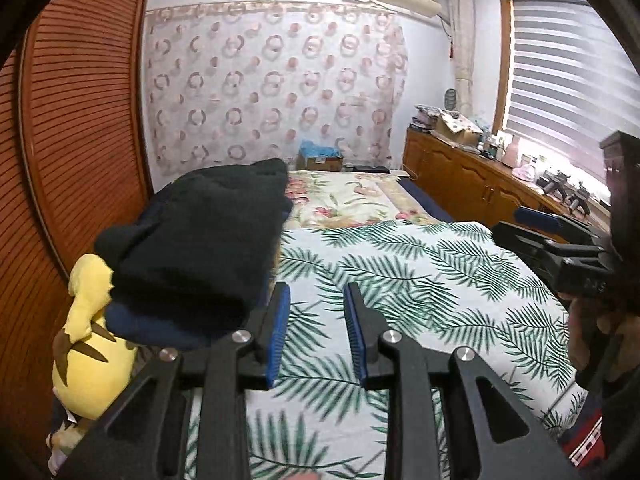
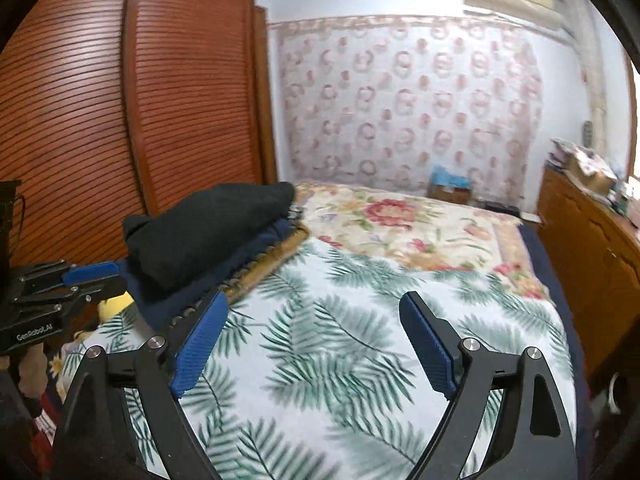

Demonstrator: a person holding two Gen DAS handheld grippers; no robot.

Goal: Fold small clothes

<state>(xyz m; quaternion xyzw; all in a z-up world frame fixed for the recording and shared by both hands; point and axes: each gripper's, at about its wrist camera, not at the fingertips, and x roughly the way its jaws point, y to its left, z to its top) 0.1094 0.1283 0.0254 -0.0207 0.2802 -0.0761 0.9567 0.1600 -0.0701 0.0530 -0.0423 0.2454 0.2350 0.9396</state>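
Left gripper (image 1: 317, 322) jaws narrow, nothing between; right gripper (image 2: 314, 344) jaws wide, empty, both over the palm-leaf bedspread (image 1: 420, 280). Folded dark clothes stack (image 1: 200, 240) sits at the bed's left edge, just beside the left gripper, with a yellow plush toy (image 1: 90, 344) below it.

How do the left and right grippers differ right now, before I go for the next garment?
The right gripper stands with its jaws wide apart; the left gripper has its jaws much narrower, though still parted. The left one sits right beside the stack of folded clothes; the right one is further from it, over the palm-leaf sheet. Both are empty, with blue pads.
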